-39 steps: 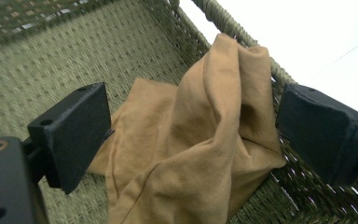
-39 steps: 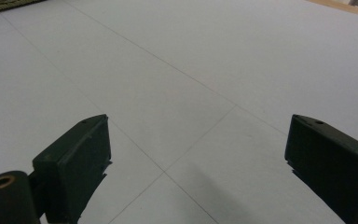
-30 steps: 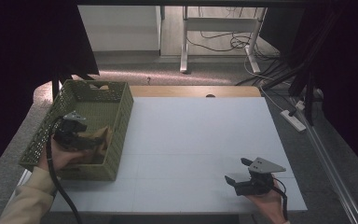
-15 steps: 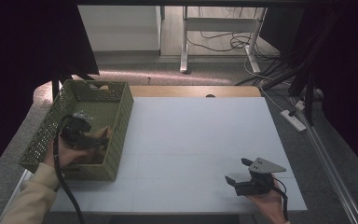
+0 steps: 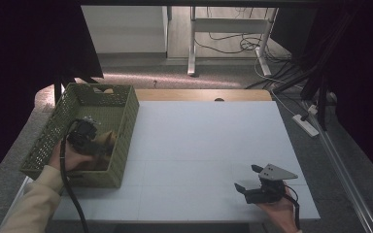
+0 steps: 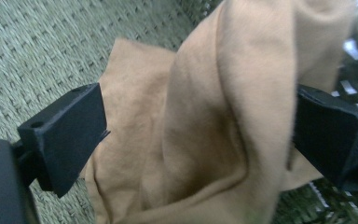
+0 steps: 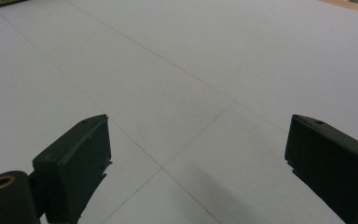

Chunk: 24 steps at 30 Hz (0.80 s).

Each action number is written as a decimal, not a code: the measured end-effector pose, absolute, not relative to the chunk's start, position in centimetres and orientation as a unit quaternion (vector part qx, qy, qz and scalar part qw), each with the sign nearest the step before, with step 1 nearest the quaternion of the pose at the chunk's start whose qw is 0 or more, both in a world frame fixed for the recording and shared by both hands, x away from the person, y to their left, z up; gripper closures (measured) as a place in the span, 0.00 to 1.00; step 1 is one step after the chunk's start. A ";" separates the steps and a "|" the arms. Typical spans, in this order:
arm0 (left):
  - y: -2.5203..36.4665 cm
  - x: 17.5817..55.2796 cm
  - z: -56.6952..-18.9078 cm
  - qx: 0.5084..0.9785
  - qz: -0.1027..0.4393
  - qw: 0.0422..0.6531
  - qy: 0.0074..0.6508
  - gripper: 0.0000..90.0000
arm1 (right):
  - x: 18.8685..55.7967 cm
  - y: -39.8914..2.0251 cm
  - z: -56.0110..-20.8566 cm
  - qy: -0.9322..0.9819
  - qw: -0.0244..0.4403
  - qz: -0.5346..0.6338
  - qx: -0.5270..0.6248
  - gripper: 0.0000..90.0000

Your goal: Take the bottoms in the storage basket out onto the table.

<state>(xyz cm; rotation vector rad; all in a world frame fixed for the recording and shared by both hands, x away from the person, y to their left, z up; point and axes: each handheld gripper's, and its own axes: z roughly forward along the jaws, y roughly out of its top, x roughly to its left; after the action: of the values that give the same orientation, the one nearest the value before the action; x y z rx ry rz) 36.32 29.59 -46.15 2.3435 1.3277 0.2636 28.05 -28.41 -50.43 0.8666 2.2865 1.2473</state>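
A crumpled tan cloth (image 6: 223, 107) lies inside the green woven basket (image 5: 126, 104) at the table's left. My left gripper (image 5: 97, 144) is down in the basket, held by a hand in a beige sleeve. Its jaws stand wide apart on either side of a raised fold of the cloth (image 5: 109, 138), so the left gripper (image 6: 198, 126) is open around it. My right gripper (image 5: 246, 177) rests low over the white table (image 5: 209, 141) near the front right corner. In its own view the right gripper (image 7: 198, 149) is open with nothing between its fingers.
The basket's woven floor (image 6: 42, 51) shows behind the cloth. A corner of the basket (image 7: 0, 3) lies far across the table from the right gripper. A power strip (image 5: 307, 124) and cables lie on the floor past the table's right edge.
My left gripper has edged slightly right and deeper into the basket toward the cloth. The right gripper has stayed still.
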 end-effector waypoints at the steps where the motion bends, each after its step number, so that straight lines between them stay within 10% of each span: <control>1: 29.5 36.5 -46.3 0.847 0.093 0.212 0.479 0.07 | 28.1 -28.4 -50.4 0.817 0.197 0.445 0.309 0.08; 10: 29.4 37.2 -47.5 0.851 0.077 0.189 0.483 0.13 | 28.1 -28.5 -50.5 0.818 0.197 0.443 0.310 0.08; 24: 30.1 37.4 -47.4 0.845 0.061 0.213 0.486 0.92 | 28.1 -28.5 -50.5 0.819 0.197 0.441 0.309 0.08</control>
<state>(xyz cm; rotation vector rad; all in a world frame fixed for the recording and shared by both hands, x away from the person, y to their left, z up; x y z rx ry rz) 37.36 30.14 -47.39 2.3462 1.3498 0.1700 28.05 -28.48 -50.46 0.8660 2.2921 1.2353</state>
